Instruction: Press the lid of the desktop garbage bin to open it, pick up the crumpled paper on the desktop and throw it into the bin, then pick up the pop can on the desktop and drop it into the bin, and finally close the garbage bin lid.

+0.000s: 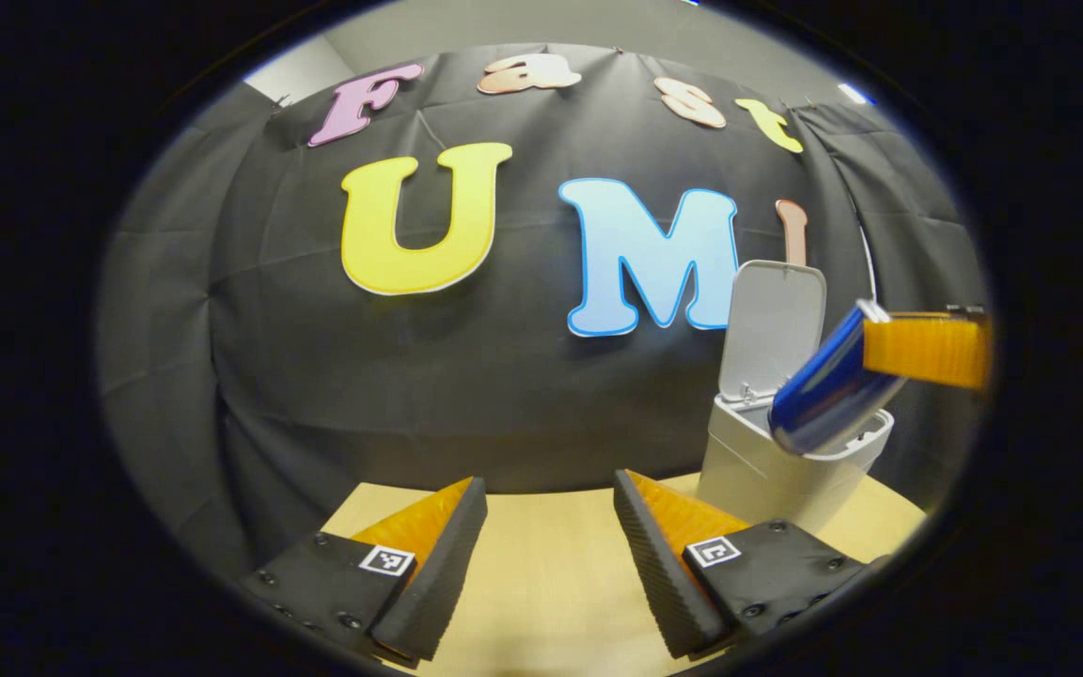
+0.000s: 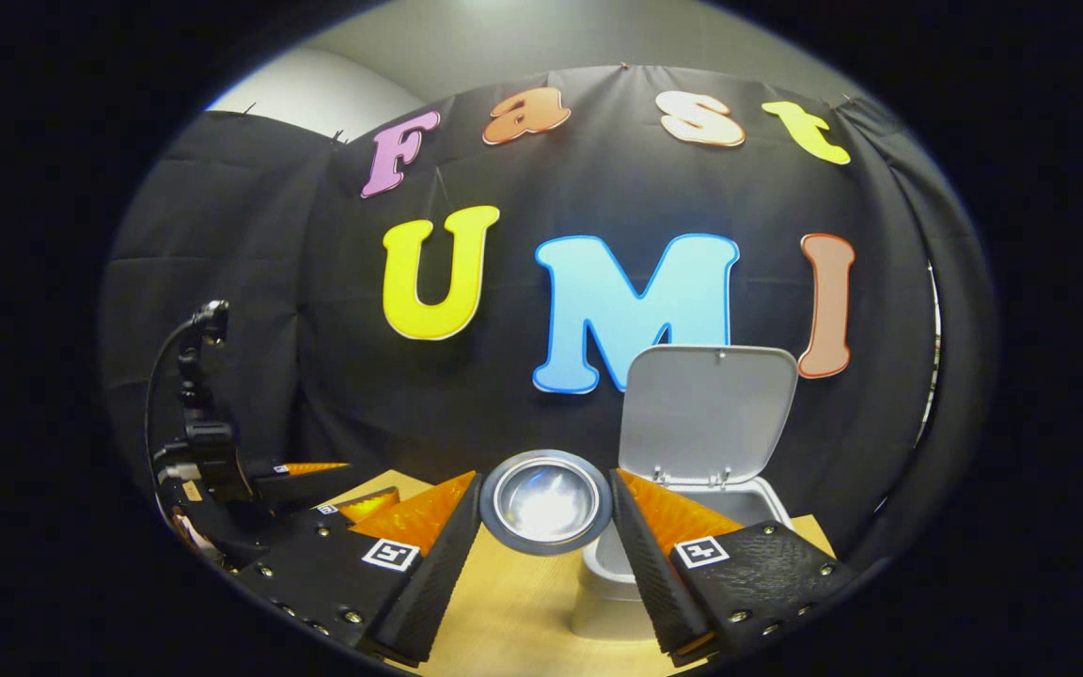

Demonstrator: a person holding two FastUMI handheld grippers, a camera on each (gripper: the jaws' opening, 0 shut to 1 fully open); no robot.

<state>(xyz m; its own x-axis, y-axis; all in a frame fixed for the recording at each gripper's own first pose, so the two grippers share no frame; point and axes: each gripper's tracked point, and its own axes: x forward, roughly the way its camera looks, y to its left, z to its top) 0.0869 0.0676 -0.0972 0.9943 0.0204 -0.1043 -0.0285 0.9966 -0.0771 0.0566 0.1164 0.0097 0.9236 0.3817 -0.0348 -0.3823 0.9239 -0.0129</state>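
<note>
Pop can clamped between ribbed fingers of right claw, tilted over the open mouth of the garbage bin; smooth blue cylinder with rounded shoulder in left gripper view, concave shiny metal base facing the camera in right gripper view; no readable writing on can. Bin of smooth pale plastic, rounded-rectangular, lid hinged up and standing upright at the back; bin resting on light wood-grain counter. Left claw spread wide, holding nothing, ridged pads above bare counter. Square black-and-white marker tags on claw bodies; crumpled paper impossible to tell.
</note>
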